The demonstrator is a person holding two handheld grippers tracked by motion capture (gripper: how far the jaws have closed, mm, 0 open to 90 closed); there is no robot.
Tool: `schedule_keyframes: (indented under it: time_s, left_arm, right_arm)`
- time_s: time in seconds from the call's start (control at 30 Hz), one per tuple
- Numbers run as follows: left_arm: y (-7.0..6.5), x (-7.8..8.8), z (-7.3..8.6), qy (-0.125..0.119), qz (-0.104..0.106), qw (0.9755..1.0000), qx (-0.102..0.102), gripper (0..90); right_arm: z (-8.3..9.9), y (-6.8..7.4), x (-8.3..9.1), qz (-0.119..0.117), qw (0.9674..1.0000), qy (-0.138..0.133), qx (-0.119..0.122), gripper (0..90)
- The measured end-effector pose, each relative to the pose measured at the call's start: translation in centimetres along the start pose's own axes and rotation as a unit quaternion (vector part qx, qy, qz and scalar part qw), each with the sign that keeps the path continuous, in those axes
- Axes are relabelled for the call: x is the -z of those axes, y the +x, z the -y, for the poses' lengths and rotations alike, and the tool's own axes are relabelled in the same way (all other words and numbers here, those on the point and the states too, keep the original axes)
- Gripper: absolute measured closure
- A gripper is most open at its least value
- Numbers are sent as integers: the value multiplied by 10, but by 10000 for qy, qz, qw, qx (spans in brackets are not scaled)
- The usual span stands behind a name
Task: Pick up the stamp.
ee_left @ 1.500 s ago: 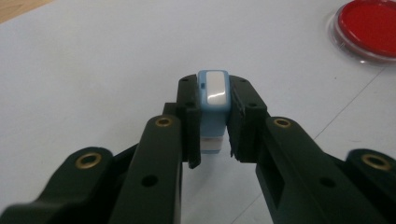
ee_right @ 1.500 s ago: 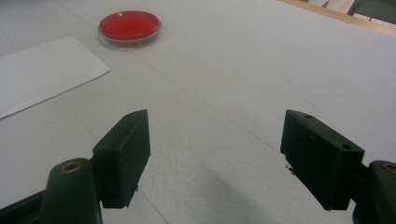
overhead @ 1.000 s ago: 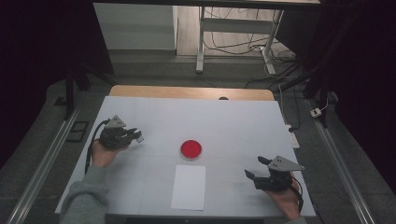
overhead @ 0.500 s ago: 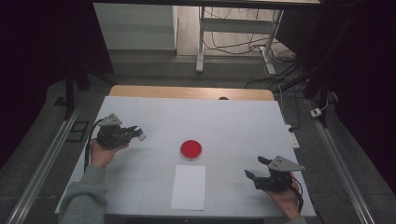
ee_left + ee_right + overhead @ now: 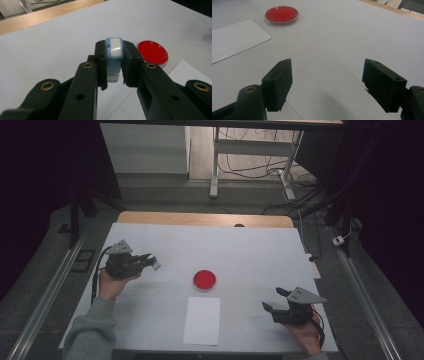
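One blue-white stamp (image 5: 114, 53) in left tongs (image 5: 114, 65), one red dish (image 5: 204, 280), one paper sheet (image 5: 202, 320)

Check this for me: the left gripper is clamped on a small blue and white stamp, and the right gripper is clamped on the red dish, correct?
Not quite. The left gripper does clamp the blue and white stamp, but the right gripper holds nothing: the right gripper view shows its jaws wide apart over bare table, with the red dish lying farther off.

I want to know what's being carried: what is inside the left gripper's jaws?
A small light-blue and white block is clamped between the left gripper jaws. Its top and front face show; its sides are covered by the pads, so what it is stays unclear.
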State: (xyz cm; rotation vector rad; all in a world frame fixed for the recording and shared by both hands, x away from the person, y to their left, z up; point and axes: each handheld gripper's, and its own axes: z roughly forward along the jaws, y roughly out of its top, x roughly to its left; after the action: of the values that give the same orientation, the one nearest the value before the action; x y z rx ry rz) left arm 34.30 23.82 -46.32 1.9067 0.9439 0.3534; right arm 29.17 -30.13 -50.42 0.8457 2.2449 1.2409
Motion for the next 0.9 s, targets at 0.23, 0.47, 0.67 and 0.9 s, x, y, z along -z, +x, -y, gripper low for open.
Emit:
schedule_keyframes:
  time_s: [0.23,0.47,0.67,0.9]
  left_arm:
    - [-6,1,-5,-42,66,9999,-82,760]
    - [-12,1,-8,-116,168,9997,-135,760]
    - [-18,0,-11,-136,237,9995,-178,760]
    - [-24,-3,-13,-143,328,9991,-215,760]
  right_arm:
    - [0,0,0,18,10000,-7,19,241]
    - [0,1,0,26,10000,-12,28,241]
    - [0,1,0,10,10000,-24,36,241]
    - [0,1,0,21,10000,-17,38,242]
